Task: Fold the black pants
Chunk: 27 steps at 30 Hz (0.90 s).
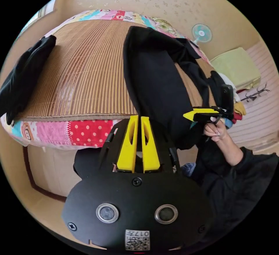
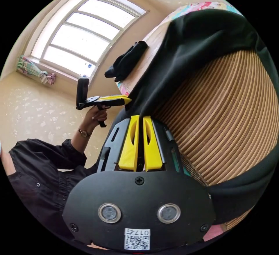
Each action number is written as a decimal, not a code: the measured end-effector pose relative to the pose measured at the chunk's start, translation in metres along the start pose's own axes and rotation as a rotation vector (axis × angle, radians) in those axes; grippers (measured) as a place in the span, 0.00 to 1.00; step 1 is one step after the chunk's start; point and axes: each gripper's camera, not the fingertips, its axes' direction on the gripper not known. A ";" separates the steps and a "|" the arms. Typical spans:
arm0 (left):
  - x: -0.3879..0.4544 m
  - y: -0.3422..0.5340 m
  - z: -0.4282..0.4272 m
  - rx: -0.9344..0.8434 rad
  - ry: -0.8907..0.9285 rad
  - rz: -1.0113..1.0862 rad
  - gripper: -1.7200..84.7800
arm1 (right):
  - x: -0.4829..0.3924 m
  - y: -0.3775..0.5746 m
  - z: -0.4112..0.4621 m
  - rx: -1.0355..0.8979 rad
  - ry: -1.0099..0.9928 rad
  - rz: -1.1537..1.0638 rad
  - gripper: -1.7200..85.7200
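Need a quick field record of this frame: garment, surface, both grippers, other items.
garment: black pants, spread on the mat with one end hanging over the near bed edge
surface: bamboo mat on a patchwork quilt
left gripper: jaws closed on the pants' hanging edge
right gripper: jaws closed on the pants' edge
other items: folded black garment at the mat's far side; wall fan; window
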 end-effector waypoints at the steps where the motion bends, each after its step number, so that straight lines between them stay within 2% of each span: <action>1: 0.001 0.014 -0.024 0.073 0.218 0.093 0.02 | -0.028 0.010 -0.019 0.010 -0.018 -0.079 0.07; 2: -0.004 0.032 -0.048 0.136 0.343 0.134 0.02 | -0.049 0.022 -0.039 0.022 -0.034 -0.144 0.07; 3: -0.008 0.040 -0.057 0.155 0.354 0.129 0.02 | -0.057 0.028 -0.049 0.028 -0.045 -0.173 0.07; 4: -0.017 0.055 -0.071 0.165 0.296 0.090 0.02 | -0.066 0.041 -0.068 0.047 -0.068 -0.214 0.07; 6: -0.032 0.075 -0.080 0.152 0.086 -0.044 0.02 | -0.063 0.061 -0.092 0.089 0.007 -0.187 0.08; 7: -0.041 0.085 -0.081 0.126 -0.107 -0.150 0.02 | -0.053 0.073 -0.101 0.103 0.117 -0.124 0.09; 8: -0.043 0.092 -0.078 0.093 -0.204 -0.177 0.04 | -0.038 0.082 -0.106 0.096 0.228 -0.035 0.10; 9: -0.043 0.094 -0.077 0.083 -0.210 -0.175 0.05 | -0.030 0.086 -0.107 0.084 0.270 0.013 0.11; 10: -0.039 0.097 -0.074 0.089 -0.175 -0.168 0.07 | -0.017 0.093 -0.108 0.059 0.317 0.083 0.13; 12: -0.025 0.096 -0.067 0.120 -0.073 -0.138 0.09 | -0.011 0.104 -0.110 0.085 0.289 0.114 0.15; 14: 0.016 0.082 -0.053 0.131 0.057 -0.022 0.09 | -0.019 0.111 -0.105 0.138 0.168 0.061 0.16; 18: 0.103 0.047 -0.025 0.097 0.182 0.266 0.09 | -0.032 0.109 -0.092 0.173 0.017 -0.025 0.18; 20: 0.144 0.024 0.004 0.020 0.279 0.369 0.07 | -0.042 0.114 -0.095 0.235 -0.069 -0.090 0.18; 23: 0.178 0.001 0.043 -0.123 0.287 0.437 0.05 | -0.053 0.120 -0.100 0.234 -0.003 -0.121 0.19; 27: 0.198 -0.013 0.068 -0.172 0.245 0.443 0.03 | -0.053 0.135 -0.110 0.228 0.161 -0.070 0.19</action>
